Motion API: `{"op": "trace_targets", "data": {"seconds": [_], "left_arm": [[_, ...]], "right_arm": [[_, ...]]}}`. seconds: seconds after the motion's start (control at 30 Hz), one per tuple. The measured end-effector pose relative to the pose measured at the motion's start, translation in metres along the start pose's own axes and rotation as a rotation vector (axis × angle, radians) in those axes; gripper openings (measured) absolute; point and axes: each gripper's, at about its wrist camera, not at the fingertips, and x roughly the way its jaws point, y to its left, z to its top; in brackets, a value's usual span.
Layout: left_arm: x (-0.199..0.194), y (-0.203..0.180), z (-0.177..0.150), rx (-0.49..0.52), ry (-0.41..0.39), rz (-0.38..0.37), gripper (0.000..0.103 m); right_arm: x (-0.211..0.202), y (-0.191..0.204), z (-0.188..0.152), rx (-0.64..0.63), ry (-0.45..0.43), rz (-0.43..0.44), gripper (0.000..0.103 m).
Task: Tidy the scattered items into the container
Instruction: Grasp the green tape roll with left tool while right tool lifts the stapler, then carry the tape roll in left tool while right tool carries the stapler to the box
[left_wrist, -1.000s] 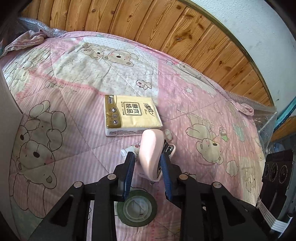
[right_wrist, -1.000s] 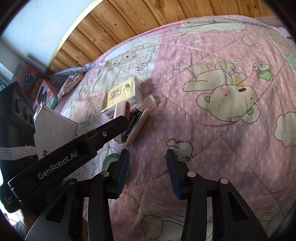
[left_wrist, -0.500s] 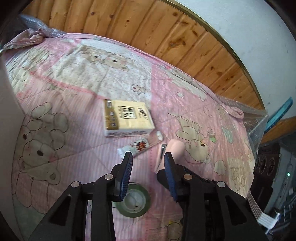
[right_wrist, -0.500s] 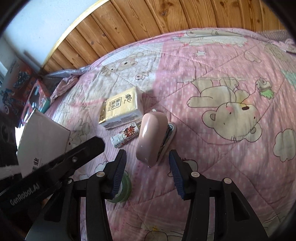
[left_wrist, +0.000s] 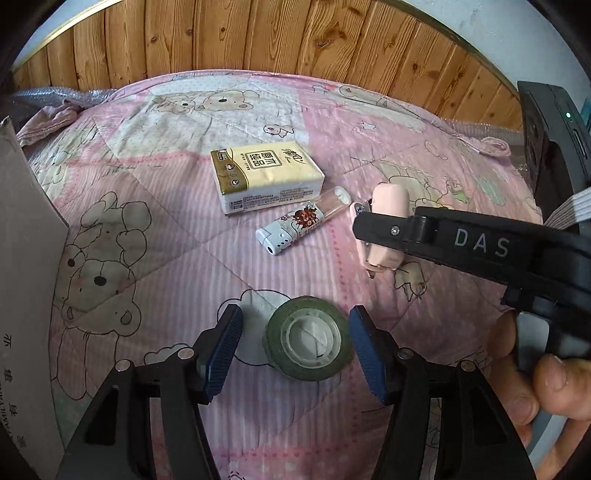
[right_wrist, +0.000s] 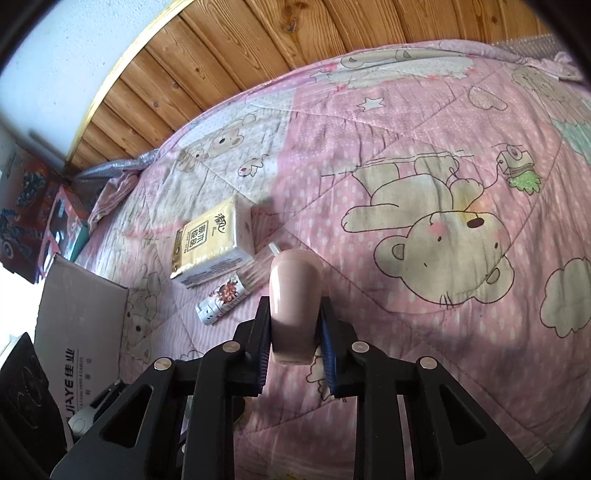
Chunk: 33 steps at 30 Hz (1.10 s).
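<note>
A pink stapler (right_wrist: 295, 302) is clamped between the blue pads of my right gripper (right_wrist: 293, 328), just above the quilt. From the left wrist view the stapler (left_wrist: 388, 221) shows behind that gripper's black finger (left_wrist: 384, 225). My left gripper (left_wrist: 295, 317) is open, and a green tape roll (left_wrist: 308, 345) lies flat on the quilt between its pads, untouched. Farther back lie a yellow tissue pack (left_wrist: 266, 177), a printed lighter (left_wrist: 291, 229) and a clear tube (left_wrist: 332, 201). The cardboard box (left_wrist: 22, 258) stands at the left edge.
The pink bear quilt (right_wrist: 443, 184) covers the bed, with a wooden wall panel (left_wrist: 258, 40) behind. A person's hand (left_wrist: 546, 376) holds the right gripper's handle at lower right. The box (right_wrist: 81, 332) sits left of the items, and coloured cartons (right_wrist: 33, 206) are stacked beyond the bed.
The left gripper let go of the pink stapler, opened wide and drew back over the tape roll. The right gripper moved in and shut on the stapler.
</note>
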Motion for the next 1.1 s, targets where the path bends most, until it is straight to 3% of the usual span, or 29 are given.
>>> {"op": "trace_targets", "data": {"seconds": [0.17,0.27,0.33,0.4,0.43,0.6,1.1], "left_arm": [[-0.006,0.006,-0.003,-0.008,-0.011,-0.026,0.055],[-0.004,0.002,-0.007,0.029,0.0,-0.014,0.067],[-0.001,-0.004,-0.01,0.081,-0.003,0.024,0.067],[0.002,-0.011,-0.012,0.12,-0.016,0.071,0.06],[0.001,-0.011,-0.012,0.115,-0.023,0.07,0.05],[-0.007,-0.001,-0.009,0.043,-0.014,0.027,0.049],[-0.085,0.005,-0.029,-0.007,-0.053,-0.008,0.049]], "right_arm": [[-0.01,-0.003,-0.003,0.0,-0.009,-0.01,0.025],[-0.009,-0.003,-0.005,-0.015,-0.01,-0.031,0.025],[-0.006,-0.004,-0.006,-0.023,-0.011,-0.033,0.025],[-0.009,-0.003,-0.006,-0.023,-0.01,-0.032,0.025],[-0.013,-0.003,-0.007,-0.02,-0.013,-0.026,0.025],[-0.033,0.0,-0.016,-0.021,-0.019,-0.02,0.025],[-0.097,0.016,-0.075,0.015,-0.017,-0.038,0.025]]}}
